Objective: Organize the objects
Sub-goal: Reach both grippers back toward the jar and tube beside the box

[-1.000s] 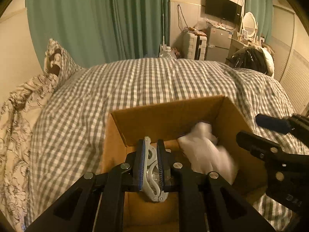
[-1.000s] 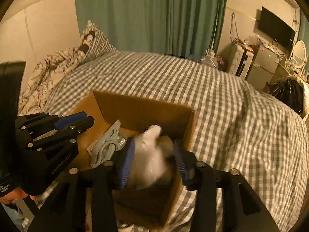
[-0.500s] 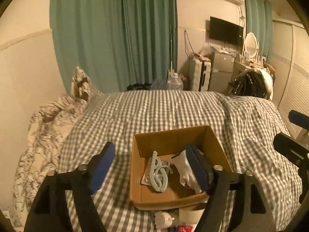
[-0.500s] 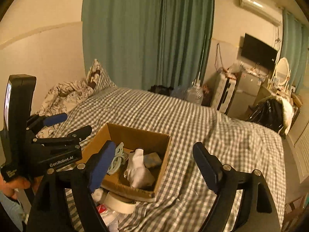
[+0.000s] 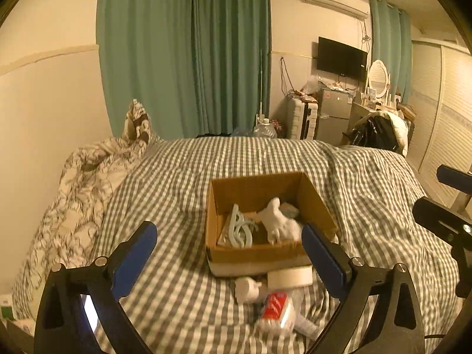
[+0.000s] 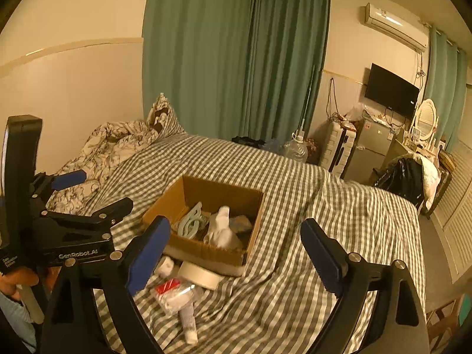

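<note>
Both the left gripper (image 5: 228,246) and right gripper (image 6: 234,244) have let go and pulled back, jaws wide apart and empty, leaving the pale hanger (image 5: 240,230) and white cloth (image 5: 278,221) in the cardboard box (image 5: 256,255) on the bed (image 5: 177,183), while the tape roll (image 6: 200,274) outside awaits sorting.

Both wrist views look down from above onto the cardboard box (image 5: 259,253) (image 6: 206,250) on the bed.

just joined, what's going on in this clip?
A person is tidying loose items on a bed into a cardboard box. Both grippers, left and right, are open and empty, held above the bed. The box holds a pale blue hook and a white cloth. A tape roll, a white plug and a red-labelled packet lie outside it.
</note>
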### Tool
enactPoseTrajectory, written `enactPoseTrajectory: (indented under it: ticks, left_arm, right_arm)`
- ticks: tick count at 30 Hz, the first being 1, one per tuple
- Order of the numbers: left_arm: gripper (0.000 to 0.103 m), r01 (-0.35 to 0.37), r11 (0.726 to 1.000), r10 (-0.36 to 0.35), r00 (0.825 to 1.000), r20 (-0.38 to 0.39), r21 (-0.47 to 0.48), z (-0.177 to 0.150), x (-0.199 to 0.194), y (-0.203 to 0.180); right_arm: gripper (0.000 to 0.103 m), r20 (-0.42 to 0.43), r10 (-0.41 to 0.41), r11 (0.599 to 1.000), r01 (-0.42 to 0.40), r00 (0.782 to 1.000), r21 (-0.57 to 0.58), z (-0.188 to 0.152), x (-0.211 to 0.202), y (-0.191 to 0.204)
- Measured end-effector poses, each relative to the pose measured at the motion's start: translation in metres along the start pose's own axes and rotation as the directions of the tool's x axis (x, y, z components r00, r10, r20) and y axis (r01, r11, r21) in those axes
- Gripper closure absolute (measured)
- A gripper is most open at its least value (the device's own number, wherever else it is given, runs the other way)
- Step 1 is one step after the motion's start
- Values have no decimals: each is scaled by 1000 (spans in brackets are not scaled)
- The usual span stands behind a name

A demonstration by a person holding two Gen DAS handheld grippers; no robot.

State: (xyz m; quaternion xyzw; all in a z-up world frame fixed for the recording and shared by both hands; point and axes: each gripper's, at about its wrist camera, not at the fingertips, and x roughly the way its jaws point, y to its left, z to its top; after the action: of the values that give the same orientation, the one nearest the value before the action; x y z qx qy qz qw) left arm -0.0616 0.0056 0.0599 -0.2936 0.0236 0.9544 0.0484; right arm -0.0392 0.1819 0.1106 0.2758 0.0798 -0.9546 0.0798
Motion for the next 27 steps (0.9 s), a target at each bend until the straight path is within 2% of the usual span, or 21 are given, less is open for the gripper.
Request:
enactPoseTrajectory:
  ticks: [7,10,16,21,24,27]
  left_arm:
    - [2,-15,1000,15,999,-44,5,-54,8,-1]
    - [2,-15,1000,15,995,-98,1,-72,23,-2]
    - [2,5,1000,-4,985,-175,6,-103,48,-9]
    - [2,36,999,-29,966,-257,25,-127,69,-25]
    - [2,69,997,-55,947,-317,36,-142,83,-36]
    - [2,72,996,-48,941,-336,61,-151,93,-46]
  right_arm:
    - [13,-75,14,1000,-12,997,28,-50,23,5]
    - [13,-123,44,998,-37,992,58,-73,41,9]
    - [13,-210,39,997,-25,977,68,-111,73,8]
    - [13,-274,15,996,9,962,85,-133,98,-1]
    - [13,-300,-3,995,31,954,90,-142,106,-6]
    - [13,-314,-10,994,44,949,102,-145,112,-12]
